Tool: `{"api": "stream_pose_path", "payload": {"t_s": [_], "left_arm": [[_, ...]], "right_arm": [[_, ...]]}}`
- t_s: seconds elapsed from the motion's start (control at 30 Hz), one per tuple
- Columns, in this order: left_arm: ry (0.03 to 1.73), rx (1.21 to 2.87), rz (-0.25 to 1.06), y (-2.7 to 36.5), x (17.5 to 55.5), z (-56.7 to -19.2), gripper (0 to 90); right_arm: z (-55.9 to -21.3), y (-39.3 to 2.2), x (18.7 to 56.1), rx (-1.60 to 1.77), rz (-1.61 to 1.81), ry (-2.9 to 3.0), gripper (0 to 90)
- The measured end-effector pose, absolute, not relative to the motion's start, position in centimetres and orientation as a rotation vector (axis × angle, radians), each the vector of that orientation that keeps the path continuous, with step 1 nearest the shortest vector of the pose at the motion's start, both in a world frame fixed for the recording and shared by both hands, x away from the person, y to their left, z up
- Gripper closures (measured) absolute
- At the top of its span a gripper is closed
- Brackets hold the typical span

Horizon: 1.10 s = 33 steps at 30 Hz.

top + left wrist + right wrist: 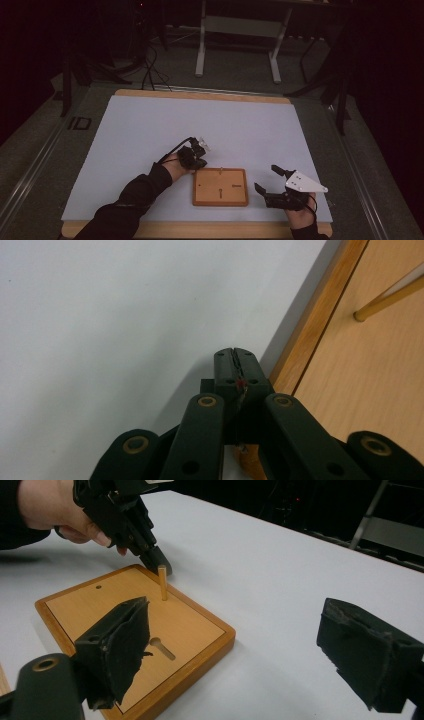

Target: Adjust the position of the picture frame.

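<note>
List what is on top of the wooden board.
On the wooden board a single wooden peg stands upright near its far edge. Its face also has a keyhole-shaped slot and a small hole. The right claw's near jaw covers part of the board.

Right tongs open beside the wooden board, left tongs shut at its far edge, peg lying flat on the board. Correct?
One error: the small wooden peg stands upright in the flat rectangular wooden board, as the right gripper view shows. Right tongs open and left tongs shut, as stated.
</note>
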State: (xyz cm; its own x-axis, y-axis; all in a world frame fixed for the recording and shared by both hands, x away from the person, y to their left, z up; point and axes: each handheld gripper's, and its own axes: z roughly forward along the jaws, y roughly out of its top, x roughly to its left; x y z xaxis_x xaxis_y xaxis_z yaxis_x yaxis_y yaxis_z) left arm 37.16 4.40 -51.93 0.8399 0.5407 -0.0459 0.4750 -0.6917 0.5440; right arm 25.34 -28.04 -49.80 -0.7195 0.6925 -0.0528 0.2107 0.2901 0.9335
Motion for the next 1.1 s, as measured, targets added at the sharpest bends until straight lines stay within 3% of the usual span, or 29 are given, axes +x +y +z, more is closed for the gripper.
{"api": "stream_pose_path", "payload": {"t_s": [0.6, 1.1], "left_arm": [[0.722, 2.350, 0.180, 7.8, 35.6, -48.9, 86.7], [0.602, 2.246, 0.139, 7.6, 32.2, -47.0, 79.5]], "right_arm": [[-49.9, -28.0, 25.4, 0.787, 1.474, 2.110, 13.8], [-49.7, -27.9, 25.3, 0.725, 1.443, 2.109, 13.6]]}}
